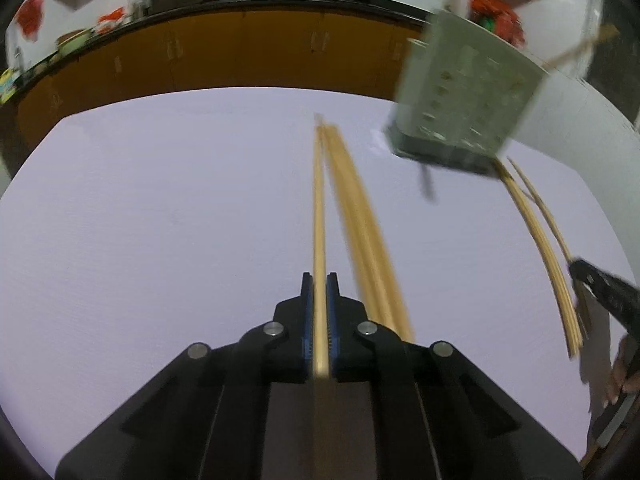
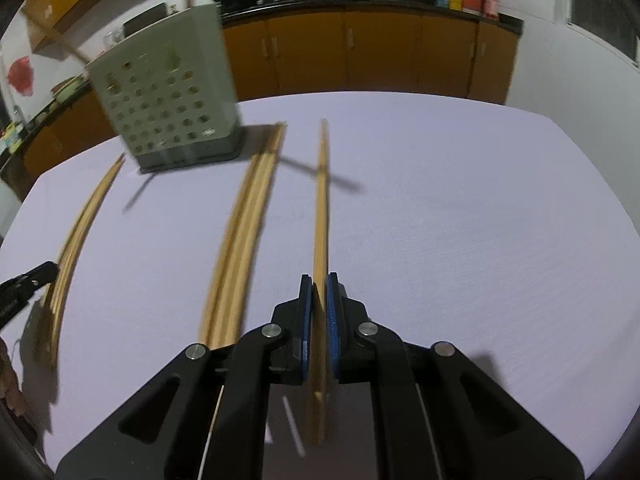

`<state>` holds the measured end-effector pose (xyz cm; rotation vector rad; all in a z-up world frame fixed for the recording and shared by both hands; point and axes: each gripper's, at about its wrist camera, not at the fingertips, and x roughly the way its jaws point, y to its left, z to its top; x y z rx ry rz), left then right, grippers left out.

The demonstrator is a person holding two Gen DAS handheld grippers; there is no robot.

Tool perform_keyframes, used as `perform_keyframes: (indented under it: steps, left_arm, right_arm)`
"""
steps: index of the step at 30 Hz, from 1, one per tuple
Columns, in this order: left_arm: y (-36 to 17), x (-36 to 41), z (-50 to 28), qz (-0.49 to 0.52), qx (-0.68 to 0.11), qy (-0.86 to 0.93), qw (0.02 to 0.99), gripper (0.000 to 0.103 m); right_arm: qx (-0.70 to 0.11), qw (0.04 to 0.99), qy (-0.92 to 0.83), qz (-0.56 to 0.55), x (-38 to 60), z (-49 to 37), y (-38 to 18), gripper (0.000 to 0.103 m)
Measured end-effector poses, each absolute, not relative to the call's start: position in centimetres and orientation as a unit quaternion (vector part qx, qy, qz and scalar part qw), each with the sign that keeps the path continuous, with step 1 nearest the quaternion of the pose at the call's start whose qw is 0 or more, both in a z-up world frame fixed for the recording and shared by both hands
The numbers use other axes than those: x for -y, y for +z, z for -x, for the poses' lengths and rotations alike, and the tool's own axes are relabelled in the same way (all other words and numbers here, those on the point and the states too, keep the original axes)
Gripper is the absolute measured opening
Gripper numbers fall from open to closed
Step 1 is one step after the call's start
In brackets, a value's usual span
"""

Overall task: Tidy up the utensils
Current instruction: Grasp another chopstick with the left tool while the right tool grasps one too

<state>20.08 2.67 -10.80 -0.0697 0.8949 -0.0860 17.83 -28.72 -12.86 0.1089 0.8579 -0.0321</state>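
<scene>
At the far left of the right wrist view, the black tip of the left gripper (image 2: 34, 276) is seen at the near end of a pale wooden chopstick (image 2: 78, 232) lying towards the utensil holder. In the left wrist view the same left gripper (image 1: 320, 292) is shown pressed together on that chopstick (image 1: 319, 216), which runs straight ahead between the blue pads (image 1: 307, 320) and out over the white table (image 1: 160, 220).

Just right of it, a bundle of chopsticks (image 1: 360, 224) is laid on the table, apart from the jaws; through the motion blur the number of sticks cannot be told. The same bundle (image 2: 244, 232) is seen left of centre in the right wrist view, with its far end near the base of the utensil holder.

The grey-green perforated utensil holder (image 1: 464, 92) is stood at the far side of the table, and one stick is seen leaning out of its top. In the right wrist view the holder (image 2: 168, 100) is placed to the upper left.

Further right, the right gripper (image 2: 319, 292) is closed on a single chopstick (image 2: 321, 208), pinched between its blue pads and pointed away across the table (image 2: 480, 220). Its black tip (image 1: 592, 280) is also seen at the right edge of the left wrist view, where what may be two sticks (image 1: 540, 236) are met.
</scene>
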Motion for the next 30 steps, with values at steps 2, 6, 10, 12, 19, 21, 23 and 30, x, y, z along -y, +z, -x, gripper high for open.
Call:
perform_keyframes:
  steps: [2, 6, 10, 12, 19, 21, 23, 30]
  left_arm:
    - [-10.8, -4.0, -20.5, 0.045, -0.431, -0.025, 0.901, 0.008]
    - [-10.8, -5.4, -20.2, 0.053, -0.426, -0.023, 0.903, 0.009]
    - [-10.7, -5.5, -20.2, 0.058, -0.425, -0.024, 0.903, 0.009]
    - [-10.7, -5.7, -20.3, 0.063, -0.425, -0.027, 0.903, 0.009]
    - [-10.7, -5.6, -20.3, 0.064, -0.425, -0.027, 0.903, 0.009]
    - [-10.8, -5.6, -20.3, 0.062, -0.425, -0.026, 0.903, 0.009]
    - [-10.8, -5.6, -20.3, 0.062, -0.425, -0.026, 0.903, 0.009]
    - [-10.8, -5.7, -20.3, 0.065, -0.425, -0.028, 0.903, 0.009]
  right_arm:
    - [-0.411, 0.91, -0.03, -0.054, 29.5, -18.0, -12.9, 0.008]
    - [-0.408, 0.911, -0.028, -0.057, 29.8, -17.9, -13.0, 0.009]
    - [-0.408, 0.911, -0.029, -0.056, 29.9, -17.8, -13.0, 0.009]
    - [-0.408, 0.911, -0.028, -0.058, 29.9, -17.8, -13.0, 0.009]
    - [-0.409, 0.91, -0.03, -0.054, 29.8, -17.9, -13.0, 0.009]
    - [-0.409, 0.91, -0.029, -0.055, 29.9, -17.8, -13.0, 0.009]
    - [-0.409, 0.91, -0.03, -0.054, 29.8, -17.9, -13.0, 0.009]
    - [-0.409, 0.91, -0.029, -0.055, 29.7, -18.0, -13.0, 0.009]
